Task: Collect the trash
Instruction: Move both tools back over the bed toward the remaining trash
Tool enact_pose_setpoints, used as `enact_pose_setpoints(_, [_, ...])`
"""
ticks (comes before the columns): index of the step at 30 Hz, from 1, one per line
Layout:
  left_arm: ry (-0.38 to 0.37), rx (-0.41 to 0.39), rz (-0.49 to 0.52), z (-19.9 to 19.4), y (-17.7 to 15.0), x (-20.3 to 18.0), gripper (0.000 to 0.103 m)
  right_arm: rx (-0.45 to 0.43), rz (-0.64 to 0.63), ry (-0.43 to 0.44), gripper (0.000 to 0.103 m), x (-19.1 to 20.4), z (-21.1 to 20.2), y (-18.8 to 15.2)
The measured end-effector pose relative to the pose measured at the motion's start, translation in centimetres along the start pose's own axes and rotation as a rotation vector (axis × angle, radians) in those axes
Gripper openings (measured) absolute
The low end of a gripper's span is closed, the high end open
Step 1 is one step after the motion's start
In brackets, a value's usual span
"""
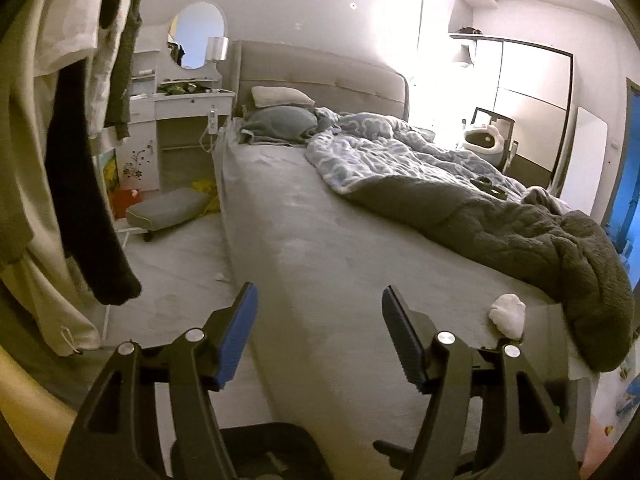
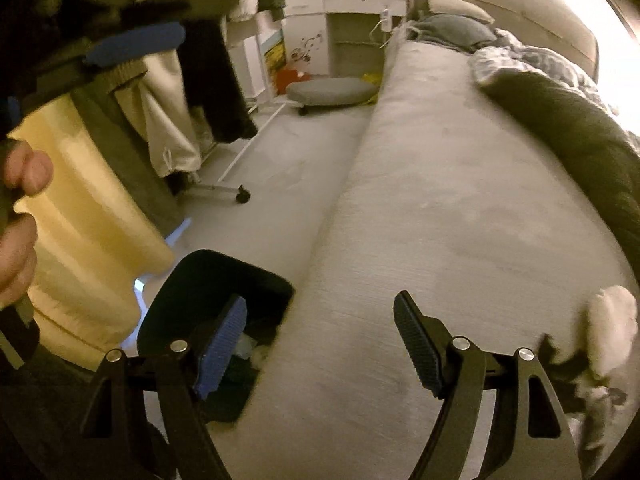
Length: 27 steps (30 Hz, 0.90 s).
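Bin [image 2: 224, 280] beside bed holds some trash; white wad [image 1: 508, 314] remains on mattress. Left gripper [image 1: 316, 336] and right gripper [image 2: 320, 344] gape empty

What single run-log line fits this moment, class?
left claw: open, empty | right claw: open, empty | tissue: on bed | bin: beside bed, holds trash

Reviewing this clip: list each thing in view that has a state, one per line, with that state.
left gripper: jaws open, nothing between them
right gripper: jaws open, nothing between them
trash bin: open-topped, some scraps inside, on the floor beside the bed
white wad: crumpled, lying on the bed near the foot edge
duvet: rumpled, pushed to the far side
bed: unmade, near side bare
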<state>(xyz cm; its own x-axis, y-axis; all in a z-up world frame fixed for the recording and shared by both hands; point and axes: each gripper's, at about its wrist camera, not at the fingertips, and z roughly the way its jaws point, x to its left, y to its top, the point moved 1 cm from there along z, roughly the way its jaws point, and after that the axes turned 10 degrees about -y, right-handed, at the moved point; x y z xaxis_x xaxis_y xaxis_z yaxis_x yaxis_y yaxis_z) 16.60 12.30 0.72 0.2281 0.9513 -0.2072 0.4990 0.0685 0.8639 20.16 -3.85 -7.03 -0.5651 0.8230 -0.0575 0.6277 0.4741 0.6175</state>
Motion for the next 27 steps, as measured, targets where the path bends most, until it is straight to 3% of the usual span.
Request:
enact_pose_setpoints(21, [-0.067, 0.084, 0.009, 5.5, -1.5, -6.7, 0.075, -0.09, 0.12, -0.119, 0.077, -10.0, -5.4, -4.4])
enact_pose_setpoints(27, [-0.087, 0.105, 0.036, 6.8, -1.9, -8.8, 0.076, -0.103, 0.144, -0.139, 0.067, -12.4, -6.5, -5.6])
